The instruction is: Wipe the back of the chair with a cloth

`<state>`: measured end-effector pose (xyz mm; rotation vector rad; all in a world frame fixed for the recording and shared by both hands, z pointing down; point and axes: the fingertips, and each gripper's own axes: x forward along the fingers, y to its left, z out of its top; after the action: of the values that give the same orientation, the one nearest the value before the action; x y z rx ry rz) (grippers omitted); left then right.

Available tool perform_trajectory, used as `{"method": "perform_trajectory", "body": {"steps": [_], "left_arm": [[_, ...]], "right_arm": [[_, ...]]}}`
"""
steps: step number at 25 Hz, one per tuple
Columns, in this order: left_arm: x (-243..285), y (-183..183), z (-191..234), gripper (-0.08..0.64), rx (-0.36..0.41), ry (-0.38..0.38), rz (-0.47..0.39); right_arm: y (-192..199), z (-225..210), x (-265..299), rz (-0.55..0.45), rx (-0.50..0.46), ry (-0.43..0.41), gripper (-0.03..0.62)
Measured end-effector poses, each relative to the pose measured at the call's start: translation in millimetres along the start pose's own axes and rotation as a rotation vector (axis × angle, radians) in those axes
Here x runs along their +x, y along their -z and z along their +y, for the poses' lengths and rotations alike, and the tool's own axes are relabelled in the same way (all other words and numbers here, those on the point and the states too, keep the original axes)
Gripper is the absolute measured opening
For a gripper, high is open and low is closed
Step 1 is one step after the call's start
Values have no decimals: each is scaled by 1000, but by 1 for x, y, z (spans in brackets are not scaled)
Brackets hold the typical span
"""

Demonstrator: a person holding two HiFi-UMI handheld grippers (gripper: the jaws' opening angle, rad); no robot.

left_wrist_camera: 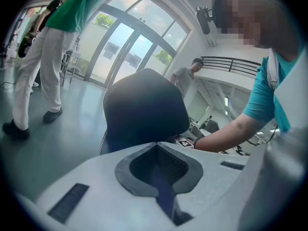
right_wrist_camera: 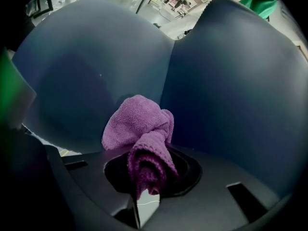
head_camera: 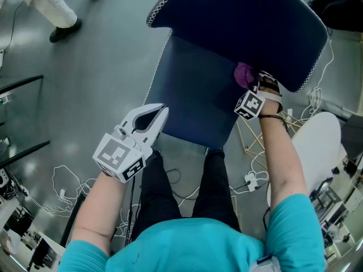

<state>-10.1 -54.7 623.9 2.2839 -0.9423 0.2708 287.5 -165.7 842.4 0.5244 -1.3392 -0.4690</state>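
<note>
A dark navy chair back [head_camera: 195,95] stands right in front of me, and its wide upper part [head_camera: 238,21] with white stitched edges overhangs the lower panel. My right gripper [head_camera: 250,83] is shut on a bunched purple cloth [head_camera: 244,74], which rests where the two parts meet, at the right side. In the right gripper view the cloth [right_wrist_camera: 139,124] bulges out of the jaws [right_wrist_camera: 147,165] against the navy fabric [right_wrist_camera: 86,71]. My white left gripper [head_camera: 160,113] is shut and holds nothing, by the back's lower left edge. Its own view has the chair [left_wrist_camera: 144,109] beyond its tips [left_wrist_camera: 157,148].
White cables [head_camera: 62,191] and a plug [head_camera: 252,180] lie on the grey floor around my feet. A white rounded object [head_camera: 317,146] stands close at the right. A person's legs [head_camera: 57,10] are at the far left. Dark rails [head_camera: 22,84] and equipment line the left edge.
</note>
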Motion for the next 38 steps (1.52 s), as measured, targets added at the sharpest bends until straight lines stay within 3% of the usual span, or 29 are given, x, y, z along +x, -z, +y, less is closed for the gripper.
{"method": "perform_trajectory", "body": {"steps": [10,21,29,38], "left_arm": [[-6,-7,1,3,7,-6,-10],[-24,-12,-4,5,4,-15,-12],[-62,-47,-3,5,13,-22,-56],[-123,-110,-2,5,25,-17,-107]], "right_arm": [[64,6,8,174,17,-65,57],[100,22,-1,296,40,-170,57],[64,19,-58,226,74,-193,55],[14,-12,-150,114,129,-246,55]]}}
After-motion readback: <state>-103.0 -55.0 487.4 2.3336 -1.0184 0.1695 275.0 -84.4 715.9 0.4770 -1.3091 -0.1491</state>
